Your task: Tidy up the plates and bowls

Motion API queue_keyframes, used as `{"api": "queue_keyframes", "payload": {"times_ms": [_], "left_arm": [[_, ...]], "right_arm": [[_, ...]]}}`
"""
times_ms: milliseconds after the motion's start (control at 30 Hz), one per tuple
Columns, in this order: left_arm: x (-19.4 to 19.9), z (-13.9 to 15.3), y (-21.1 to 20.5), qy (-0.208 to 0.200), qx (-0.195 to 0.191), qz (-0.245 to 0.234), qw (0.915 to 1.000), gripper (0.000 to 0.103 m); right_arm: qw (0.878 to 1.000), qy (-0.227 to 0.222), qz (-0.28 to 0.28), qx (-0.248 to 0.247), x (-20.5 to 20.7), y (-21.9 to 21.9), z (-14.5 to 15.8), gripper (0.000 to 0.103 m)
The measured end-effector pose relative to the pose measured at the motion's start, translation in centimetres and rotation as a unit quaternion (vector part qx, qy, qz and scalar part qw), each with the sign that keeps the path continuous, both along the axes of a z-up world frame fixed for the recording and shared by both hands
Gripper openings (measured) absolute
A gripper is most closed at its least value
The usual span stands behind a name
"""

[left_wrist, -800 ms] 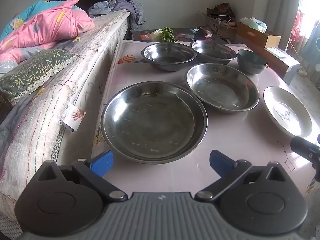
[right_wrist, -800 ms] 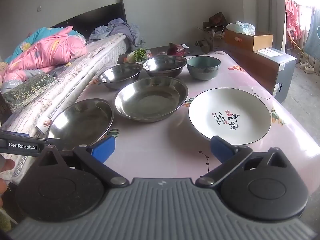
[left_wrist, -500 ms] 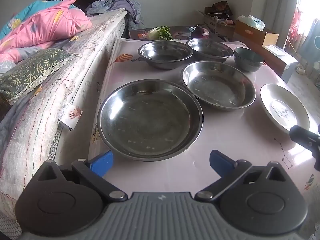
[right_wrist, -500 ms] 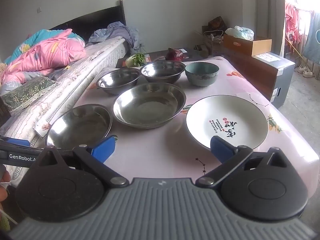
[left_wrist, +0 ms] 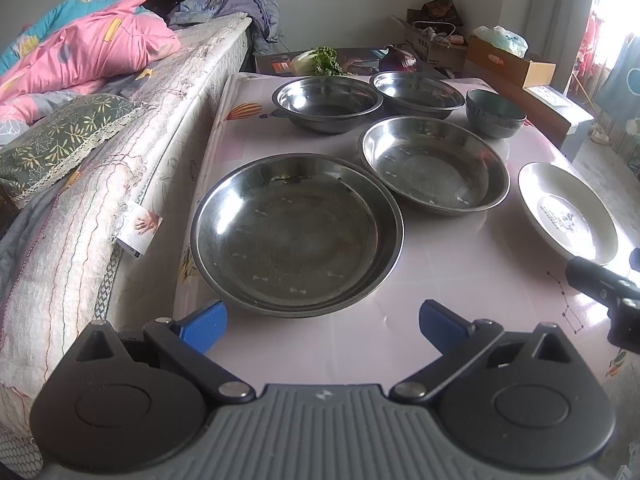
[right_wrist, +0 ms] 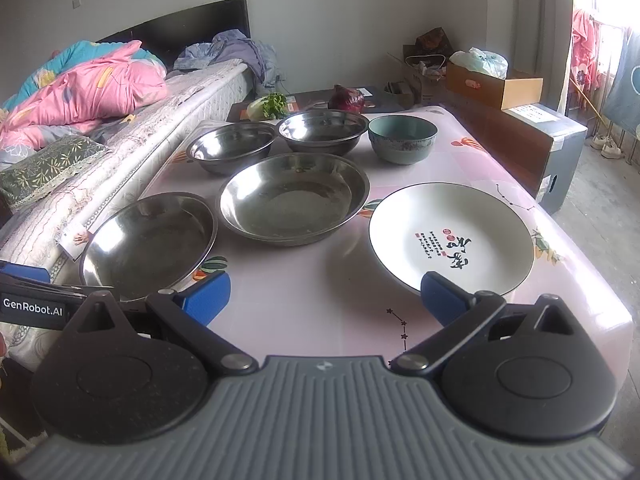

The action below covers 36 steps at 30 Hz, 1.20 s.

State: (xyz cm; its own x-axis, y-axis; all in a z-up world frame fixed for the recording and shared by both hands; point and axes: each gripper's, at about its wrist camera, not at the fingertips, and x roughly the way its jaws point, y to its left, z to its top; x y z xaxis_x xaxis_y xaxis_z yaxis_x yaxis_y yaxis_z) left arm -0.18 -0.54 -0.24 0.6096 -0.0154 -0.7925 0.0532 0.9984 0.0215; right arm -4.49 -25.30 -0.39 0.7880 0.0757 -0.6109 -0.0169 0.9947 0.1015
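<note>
Six vessels stand on the pink patterned worktop [right_wrist: 304,312] beside the bed, all separate and none stacked.

Count:
- Two wide, shallow stainless-steel plates: the nearest one [left_wrist: 296,232] at the worktop's bed-side edge, the second [left_wrist: 434,164] just behind and to its right.
- Two deeper stainless-steel bowls [right_wrist: 232,146] [right_wrist: 323,130], side by side in the far row.
- One dark teal ceramic bowl [right_wrist: 402,138], at the right end of that row.
- One white ceramic plate with red and black lettering [right_wrist: 452,236], near the right edge.

Handling (judged from appearance): the steel pieces are probably light, rigid and slick, so a pinch across the rolled rim is the only practical hold, and they may skate on the smooth cover. The two ceramic pieces are likely heavier and will chip; take them by the rim and set them down gently.

The left hand-held gripper [left_wrist: 322,318] hangs over the near edge of the first steel plate with its blue fingers wide apart and empty. The right hand-held gripper [right_wrist: 325,293] is equally spread, holding nothing, before the white plate's near rim
</note>
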Motion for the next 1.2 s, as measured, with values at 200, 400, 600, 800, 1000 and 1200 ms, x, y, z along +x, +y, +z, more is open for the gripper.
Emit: {"api": "queue_keyframes", "payload": {"times_ms": [200,400,600,800,1000,1200], "left_arm": [[-0.15,-0.02,-0.39,0.004,0.001,-0.010,0.9999,0.103],[-0.20,0.05,-0.60,0.007,-0.002,-0.016,0.9998,0.103],[-0.18,-0.04,-0.61,0.009,-0.002,-0.017,0.9998,0.103],[-0.22,-0.17,-0.53,0.010,-0.003,-0.018,0.9998,0.103],[-0.24,-0.19,-0.52,0.010,-0.003,-0.018,0.9998,0.103],[-0.20,-0.21,-0.34,0.011,-0.004,-0.016,0.9998,0.103]], "right_arm": [[1.000,0.009,-0.001,0.003,0.07,-0.11,-0.33,0.102],[1.000,0.014,-0.002,0.002,0.12,-0.19,-0.34,0.102],[1.000,0.018,0.000,0.001,0.26,-0.03,-0.41,0.102],[1.000,0.018,0.002,0.000,0.29,0.12,-0.41,0.102],[1.000,0.020,0.003,0.001,0.34,0.20,-0.46,0.102],[1.000,0.020,0.004,0.000,0.36,0.28,-0.47,0.102]]}}
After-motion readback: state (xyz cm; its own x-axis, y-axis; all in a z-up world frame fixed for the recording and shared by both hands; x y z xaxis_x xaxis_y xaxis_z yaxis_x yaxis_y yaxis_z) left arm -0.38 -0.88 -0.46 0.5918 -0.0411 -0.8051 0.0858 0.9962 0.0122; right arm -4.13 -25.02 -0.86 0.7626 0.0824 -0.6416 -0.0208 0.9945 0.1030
